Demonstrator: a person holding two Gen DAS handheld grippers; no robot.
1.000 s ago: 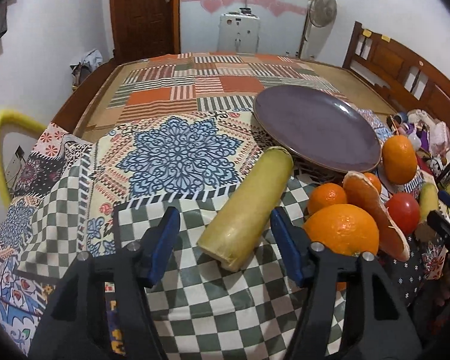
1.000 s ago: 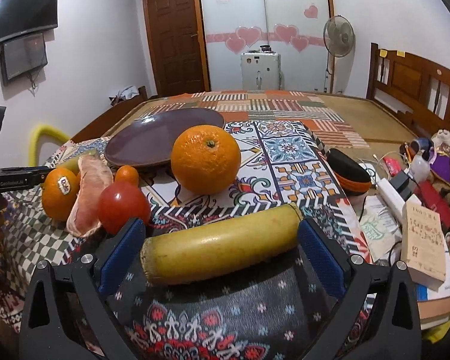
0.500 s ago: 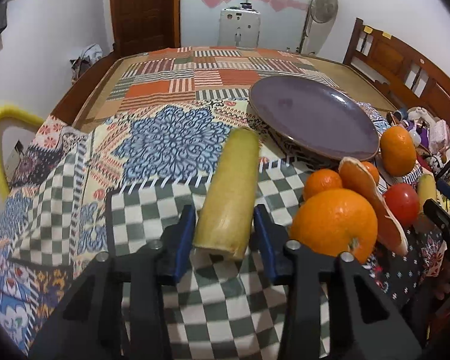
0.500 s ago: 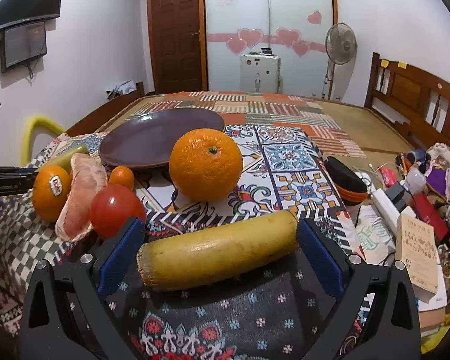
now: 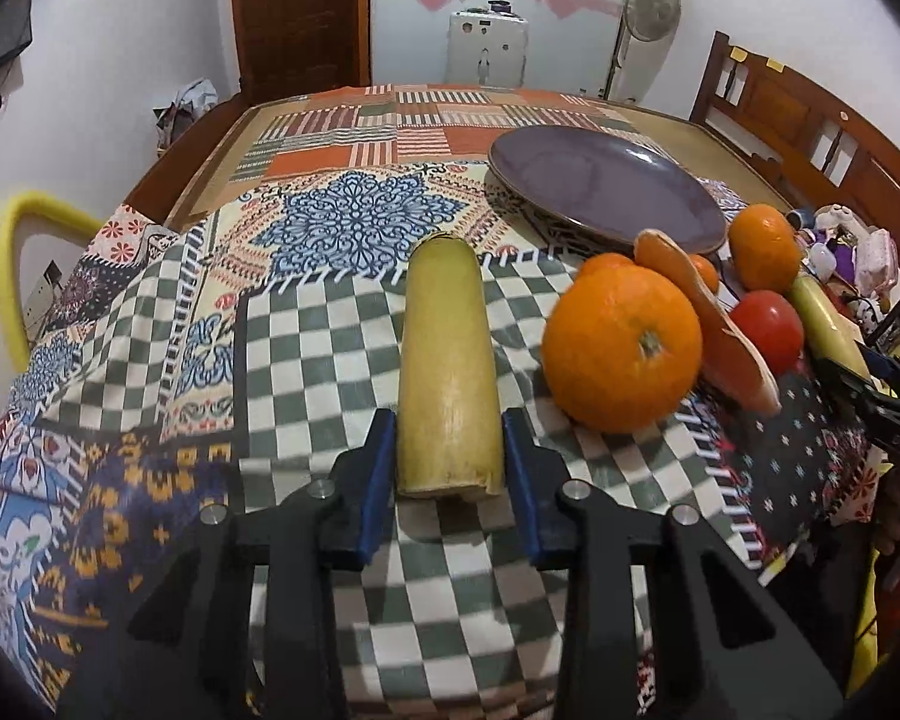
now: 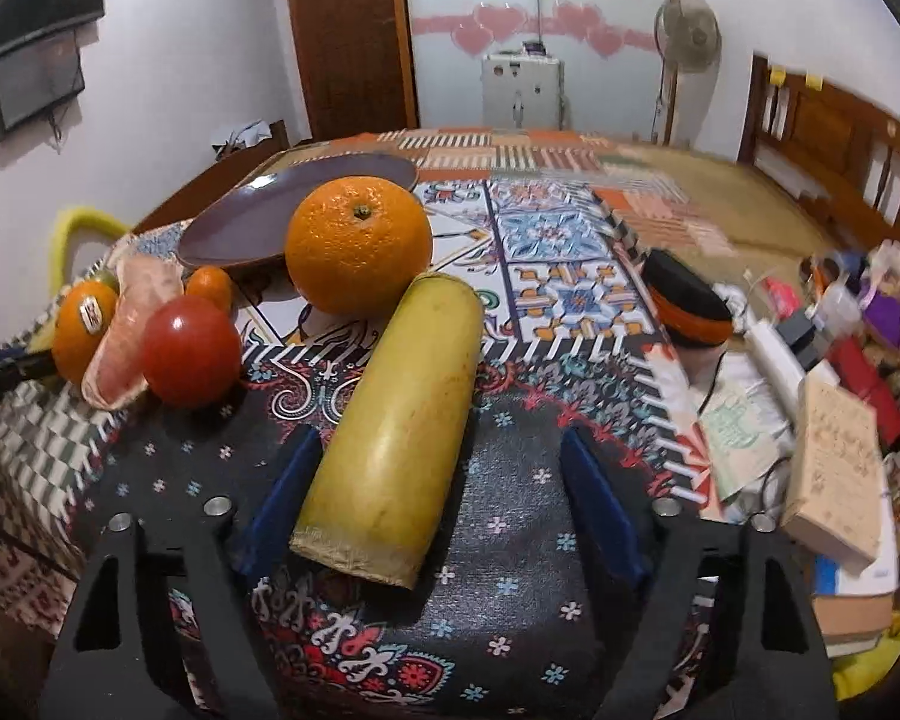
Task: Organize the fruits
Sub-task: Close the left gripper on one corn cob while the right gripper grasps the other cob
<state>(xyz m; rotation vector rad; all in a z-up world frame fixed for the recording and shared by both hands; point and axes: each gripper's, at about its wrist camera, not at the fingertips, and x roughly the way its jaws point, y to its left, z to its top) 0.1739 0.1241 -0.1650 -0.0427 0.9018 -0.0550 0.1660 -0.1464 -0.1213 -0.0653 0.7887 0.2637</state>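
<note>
My left gripper (image 5: 449,468) is shut on the near end of a yellow sugarcane piece (image 5: 447,360) that points away over the checked cloth. An orange (image 5: 621,348), a pomelo wedge (image 5: 708,324), a tomato (image 5: 765,330) and a second orange (image 5: 762,246) lie to its right, before the purple plate (image 5: 606,192). My right gripper (image 6: 435,492) is open around a second sugarcane piece (image 6: 396,438); the left pad touches it, the right pad stands apart. A big orange (image 6: 359,243) and the tomato (image 6: 189,351) sit beyond it.
A black and orange case (image 6: 687,303), books (image 6: 834,468) and clutter crowd the right table edge. A yellow chair back (image 5: 15,252) stands at the left. The patterned cloth (image 5: 354,216) stretches beyond the plate.
My left gripper closed on the sugarcane piece and it now points straight ahead. My right gripper swung round so its sugarcane piece now lies lengthwise between the fingers, which narrowed.
</note>
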